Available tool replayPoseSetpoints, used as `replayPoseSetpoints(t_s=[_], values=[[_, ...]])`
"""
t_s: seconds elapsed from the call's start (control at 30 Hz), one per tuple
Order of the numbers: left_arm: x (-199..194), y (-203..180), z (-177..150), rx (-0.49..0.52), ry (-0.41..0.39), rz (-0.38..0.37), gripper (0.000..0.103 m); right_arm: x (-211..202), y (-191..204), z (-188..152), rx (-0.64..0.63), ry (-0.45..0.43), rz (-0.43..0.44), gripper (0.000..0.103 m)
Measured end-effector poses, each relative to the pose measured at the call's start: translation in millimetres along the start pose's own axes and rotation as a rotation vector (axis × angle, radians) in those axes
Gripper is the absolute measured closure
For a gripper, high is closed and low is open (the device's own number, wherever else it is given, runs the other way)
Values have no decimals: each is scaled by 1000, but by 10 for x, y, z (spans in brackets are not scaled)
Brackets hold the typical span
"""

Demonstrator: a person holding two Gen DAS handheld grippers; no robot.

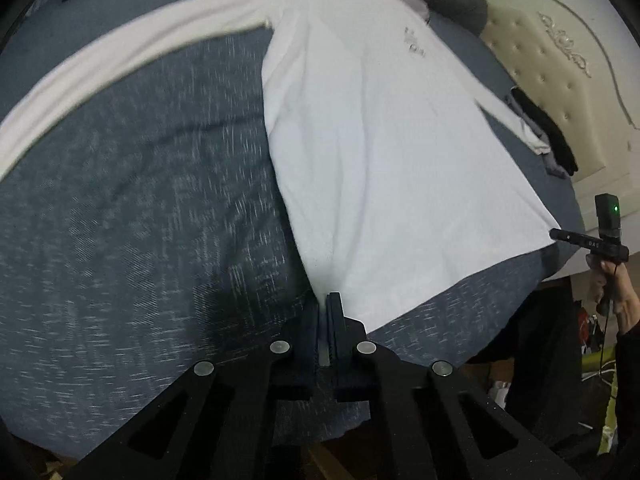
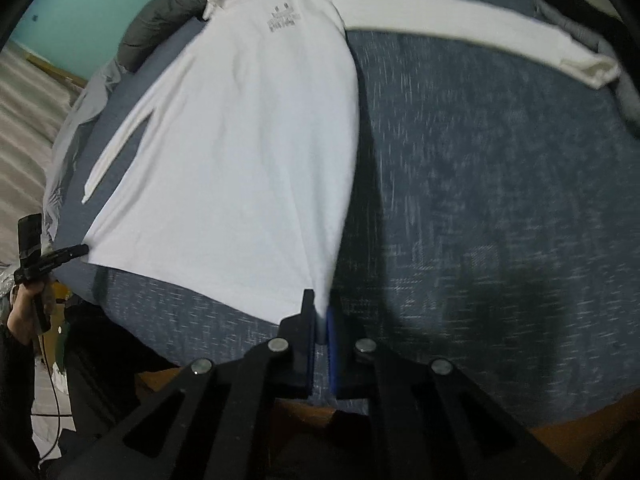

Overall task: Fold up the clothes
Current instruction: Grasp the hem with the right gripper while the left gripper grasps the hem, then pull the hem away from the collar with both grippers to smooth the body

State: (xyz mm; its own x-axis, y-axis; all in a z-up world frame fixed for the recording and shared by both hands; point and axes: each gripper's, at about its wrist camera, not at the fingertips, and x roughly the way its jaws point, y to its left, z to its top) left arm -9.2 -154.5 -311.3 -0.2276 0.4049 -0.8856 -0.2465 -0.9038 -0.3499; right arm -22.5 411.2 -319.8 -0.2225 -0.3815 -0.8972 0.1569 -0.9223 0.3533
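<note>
- The white long-sleeved shirt (image 1: pixel 380 140) lies flat, unfolded, on the blue bedspread (image 1: pixel 140 200), both sleeves out.
- The left gripper (image 1: pixel 327 304) is clamped on 1 hem corner, the right gripper (image 2: pixel 320 312) on the other.
- 0 folds made; I'd say the first fold, hem towards collar, is only starting.

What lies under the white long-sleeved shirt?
The white long-sleeved shirt lies spread on a blue-grey bedcover, which shows all around it. Anything between shirt and cover is hidden.
</note>
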Motion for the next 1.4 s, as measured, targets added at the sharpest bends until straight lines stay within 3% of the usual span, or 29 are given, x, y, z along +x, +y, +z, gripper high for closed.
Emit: replayPoseSetpoints(t_s=[0.27, 0.6, 0.97, 1.4], values=[[-330, -253, -216, 90, -28, 3, 99, -223, -87, -152, -42, -3, -11, 99], [80, -185, -387, 65, 62, 27, 99, 77, -194, -273, 7, 50, -29, 99], [143, -166, -456, 50, 74, 30, 99, 189, -169, -296, 2, 78, -46, 99], [165, -102, -430, 31, 79, 31, 98, 210, -341, -307, 72, 69, 3, 97]])
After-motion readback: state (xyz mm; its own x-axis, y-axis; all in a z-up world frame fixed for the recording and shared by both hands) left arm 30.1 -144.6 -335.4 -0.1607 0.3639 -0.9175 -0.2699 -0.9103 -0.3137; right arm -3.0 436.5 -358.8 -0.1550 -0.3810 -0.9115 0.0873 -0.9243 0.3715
